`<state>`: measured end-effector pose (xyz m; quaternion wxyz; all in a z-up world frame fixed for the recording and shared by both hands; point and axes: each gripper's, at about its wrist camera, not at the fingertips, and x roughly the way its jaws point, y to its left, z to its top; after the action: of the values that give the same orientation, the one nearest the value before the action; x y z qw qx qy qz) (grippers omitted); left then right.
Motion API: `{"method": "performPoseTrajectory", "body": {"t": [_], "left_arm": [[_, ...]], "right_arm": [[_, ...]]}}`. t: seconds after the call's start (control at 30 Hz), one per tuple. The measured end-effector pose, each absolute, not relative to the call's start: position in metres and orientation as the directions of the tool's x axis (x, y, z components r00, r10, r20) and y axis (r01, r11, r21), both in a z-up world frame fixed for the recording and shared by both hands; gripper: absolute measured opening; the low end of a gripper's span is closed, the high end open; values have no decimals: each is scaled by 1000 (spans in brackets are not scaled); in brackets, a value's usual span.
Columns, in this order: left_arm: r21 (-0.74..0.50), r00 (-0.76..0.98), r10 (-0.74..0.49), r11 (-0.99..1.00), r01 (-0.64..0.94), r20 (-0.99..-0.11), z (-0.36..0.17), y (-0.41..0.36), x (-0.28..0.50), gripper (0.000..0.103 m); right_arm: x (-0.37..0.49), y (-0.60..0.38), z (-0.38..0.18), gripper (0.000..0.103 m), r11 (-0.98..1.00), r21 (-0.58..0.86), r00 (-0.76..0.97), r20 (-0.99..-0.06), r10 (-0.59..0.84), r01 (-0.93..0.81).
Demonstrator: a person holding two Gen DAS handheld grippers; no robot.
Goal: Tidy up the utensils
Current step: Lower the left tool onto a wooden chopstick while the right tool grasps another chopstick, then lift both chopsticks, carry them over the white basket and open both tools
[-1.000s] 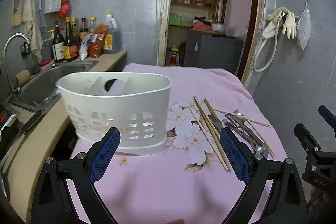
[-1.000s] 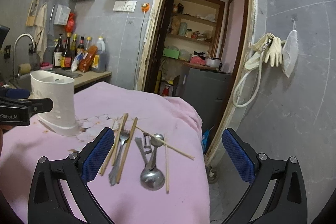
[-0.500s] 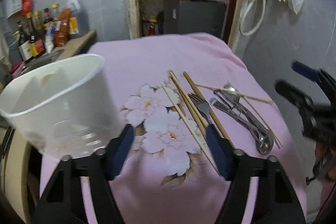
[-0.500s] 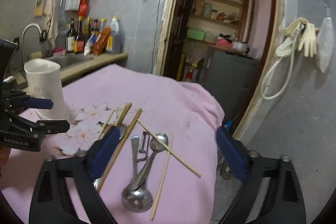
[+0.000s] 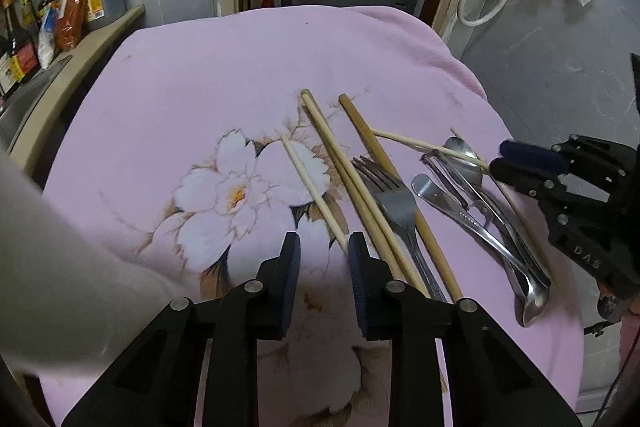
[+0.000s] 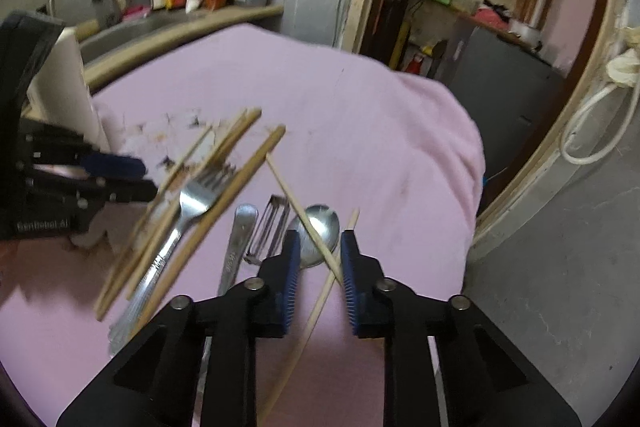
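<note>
Two views. Left wrist: pink flowered cloth covers the table, chopsticks, fork and spoons scattered at right; left gripper is closing, nothing gripped. A white blur hides the near left. Right wrist: right gripper is closing over crossed thin chopsticks, pads not pressing; white basket is partly hidden far left.

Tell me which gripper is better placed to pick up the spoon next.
Right. The right gripper sits right over the spoon, jaws closing. The left gripper hovers at the chopsticks, further away.
</note>
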<state>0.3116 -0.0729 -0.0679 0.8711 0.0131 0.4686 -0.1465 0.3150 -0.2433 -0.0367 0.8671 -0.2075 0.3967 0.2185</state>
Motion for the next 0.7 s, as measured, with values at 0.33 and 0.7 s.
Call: {"method": "performPoseTrajectory", "body": {"t": [0.33,0.7], "left_arm": [[-122,502,-251,954,274,-828,-71,-78,317,21],[-179,502,-272,958,226,-821,-66,-72,316,3]], "right_arm": [[342,-228,-51,10,761,-246,515,-847,132,-600],[348,-237,-51,2,818,-148,525,-825,208,-556]]}}
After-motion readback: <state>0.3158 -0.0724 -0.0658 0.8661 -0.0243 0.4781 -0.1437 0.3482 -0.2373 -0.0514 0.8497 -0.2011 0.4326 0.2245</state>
